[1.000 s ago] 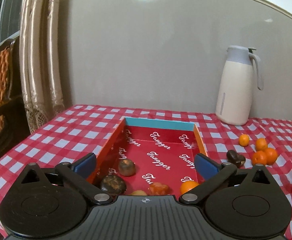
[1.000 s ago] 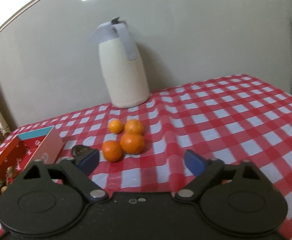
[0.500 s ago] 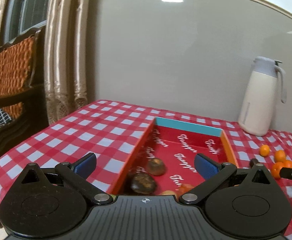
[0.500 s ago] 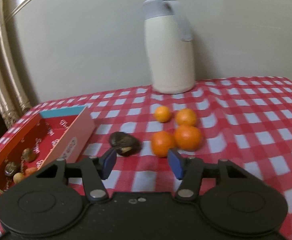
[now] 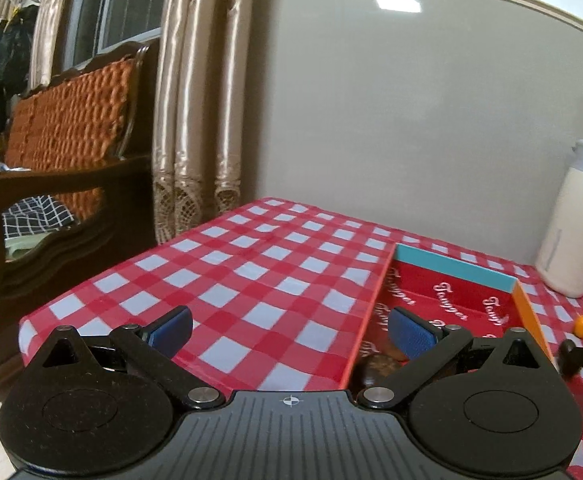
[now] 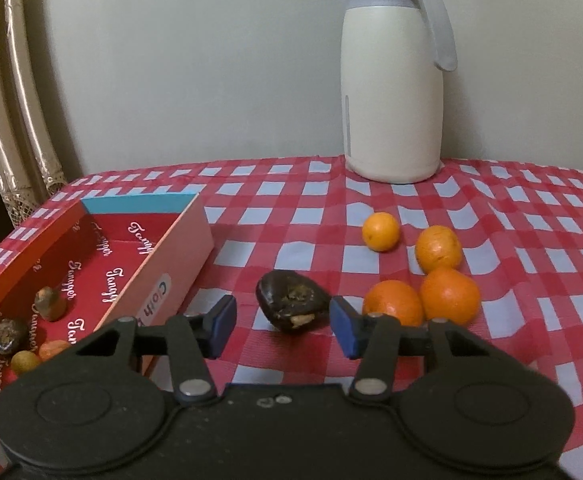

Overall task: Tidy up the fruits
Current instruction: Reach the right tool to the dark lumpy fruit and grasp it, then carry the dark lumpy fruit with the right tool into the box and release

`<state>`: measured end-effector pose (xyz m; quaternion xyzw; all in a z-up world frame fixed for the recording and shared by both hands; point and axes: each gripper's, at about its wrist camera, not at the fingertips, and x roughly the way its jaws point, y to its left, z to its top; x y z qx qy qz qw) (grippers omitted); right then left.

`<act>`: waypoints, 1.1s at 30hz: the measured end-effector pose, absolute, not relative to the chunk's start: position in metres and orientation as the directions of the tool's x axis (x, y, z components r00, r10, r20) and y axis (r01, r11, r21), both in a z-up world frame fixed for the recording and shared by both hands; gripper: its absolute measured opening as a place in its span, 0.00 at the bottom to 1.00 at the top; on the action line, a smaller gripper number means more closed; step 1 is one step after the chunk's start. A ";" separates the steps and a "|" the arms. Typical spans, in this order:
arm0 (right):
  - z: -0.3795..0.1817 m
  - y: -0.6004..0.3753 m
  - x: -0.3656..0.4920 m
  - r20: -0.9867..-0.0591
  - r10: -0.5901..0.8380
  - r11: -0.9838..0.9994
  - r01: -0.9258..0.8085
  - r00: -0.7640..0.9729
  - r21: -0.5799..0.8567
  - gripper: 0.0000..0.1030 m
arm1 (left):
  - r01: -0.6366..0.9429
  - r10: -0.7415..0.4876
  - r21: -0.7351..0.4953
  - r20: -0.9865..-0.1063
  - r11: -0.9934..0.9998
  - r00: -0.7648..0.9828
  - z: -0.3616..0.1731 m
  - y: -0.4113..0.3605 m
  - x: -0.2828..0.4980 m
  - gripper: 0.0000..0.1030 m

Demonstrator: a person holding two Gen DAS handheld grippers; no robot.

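Right gripper (image 6: 282, 326) jaws are closing around the dark fruit (image 6: 291, 306), not yet clamped, beside the red box (image 6: 179, 248); a firm pinch is judged needed next.

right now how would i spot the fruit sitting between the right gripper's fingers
Find the white thermos jug at the back of the checked tablecloth, then come forward to the four oranges. Left of them, short of the red box, lies the dark wrinkled fruit: the only blackish, split one outside the box.
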<state>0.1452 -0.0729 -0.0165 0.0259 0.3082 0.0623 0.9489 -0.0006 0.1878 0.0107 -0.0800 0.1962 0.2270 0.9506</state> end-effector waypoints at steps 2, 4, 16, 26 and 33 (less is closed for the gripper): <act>-0.018 -0.072 0.150 -0.587 0.124 0.992 -0.091 0.800 0.085 0.50 | -0.466 0.404 -0.061 -0.411 0.882 0.817 0.010 0.191 -0.002 1.00; -0.020 -0.074 0.156 -0.596 0.117 0.993 -0.079 0.794 0.091 0.51 | -0.470 0.409 -0.055 -0.411 0.881 0.815 0.009 0.194 -0.002 1.00; -0.034 -0.071 0.181 -0.643 0.107 0.993 -0.051 0.759 0.105 0.54 | -0.491 0.426 -0.049 -0.428 0.870 0.797 0.006 0.203 -0.003 1.00; -0.036 -0.065 0.185 -0.652 0.090 0.996 -0.069 0.753 0.058 0.49 | -0.499 0.428 -0.052 -0.443 0.865 0.788 0.004 0.206 -0.002 1.00; -0.034 -0.069 0.183 -0.641 0.118 0.993 -0.076 0.758 0.094 0.47 | -0.494 0.428 -0.041 -0.443 0.868 0.788 0.004 0.203 -0.001 1.00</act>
